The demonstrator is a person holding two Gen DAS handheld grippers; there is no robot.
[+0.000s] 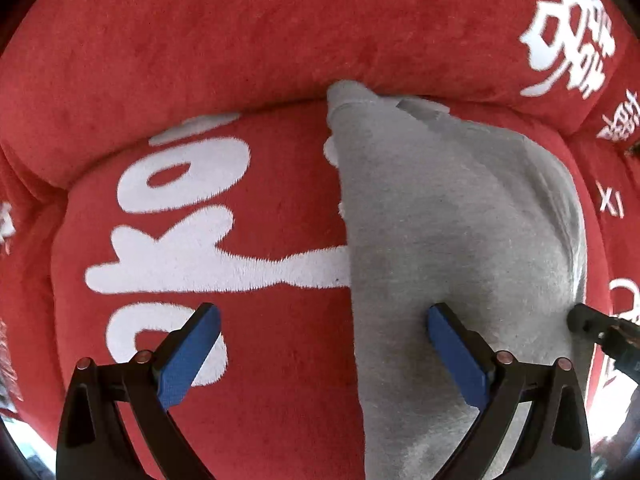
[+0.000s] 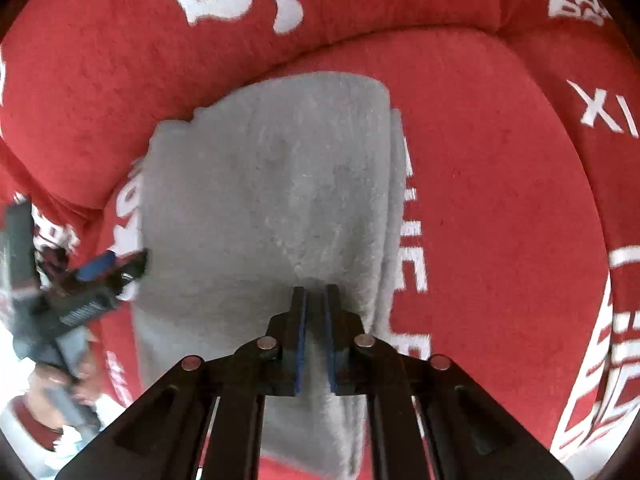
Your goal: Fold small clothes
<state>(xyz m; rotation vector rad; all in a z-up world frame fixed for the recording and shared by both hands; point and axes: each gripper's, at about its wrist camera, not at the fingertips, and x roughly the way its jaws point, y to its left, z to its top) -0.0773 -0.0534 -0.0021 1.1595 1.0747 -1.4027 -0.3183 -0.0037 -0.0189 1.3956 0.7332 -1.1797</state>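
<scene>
Black fingers with blue pads fill the bottom of each wrist view. The right gripper (image 2: 315, 296) has its jaws drawn nearly together and pinches a small ridge of the grey garment (image 2: 272, 200) between the pads, low in the centre of its frame. The left gripper (image 1: 324, 316) hangs with its jaws spread wide and nothing between them — one finger over the red seat cushion (image 1: 280, 360), the other over the garment's grey cloth (image 1: 440, 220). The garment lies folded into a long strip on the cushion, running from the bottom of the frame up to the red padded backrest (image 1: 240, 40), which it touches at its far, narrow end. White characters (image 1: 192, 232) are printed on the cushion, partly covered by the cloth — more of them mark the backrest at upper right.
</scene>
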